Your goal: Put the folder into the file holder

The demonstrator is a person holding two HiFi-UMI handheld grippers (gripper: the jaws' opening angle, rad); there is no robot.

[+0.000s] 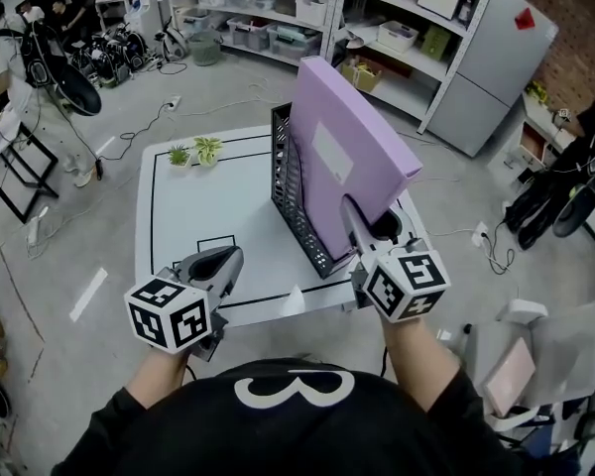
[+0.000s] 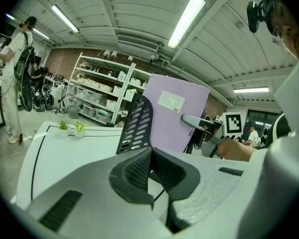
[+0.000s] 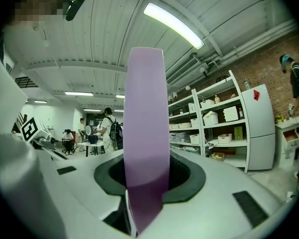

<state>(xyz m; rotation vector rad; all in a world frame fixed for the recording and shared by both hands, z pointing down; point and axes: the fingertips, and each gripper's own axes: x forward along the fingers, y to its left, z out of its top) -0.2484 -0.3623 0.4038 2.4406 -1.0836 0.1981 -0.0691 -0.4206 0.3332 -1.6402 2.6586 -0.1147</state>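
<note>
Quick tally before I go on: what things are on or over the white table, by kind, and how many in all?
purple folder: 1
black file holder: 1
small potted plants: 2
Total: 4

— Where is the light coming from?
— The ceiling tubes point(image 2: 187, 21) are shining evenly, glaring white. Corners are darkening and bending in both gripper views; the folder point(image 3: 147, 133) is blurring up close.
</note>
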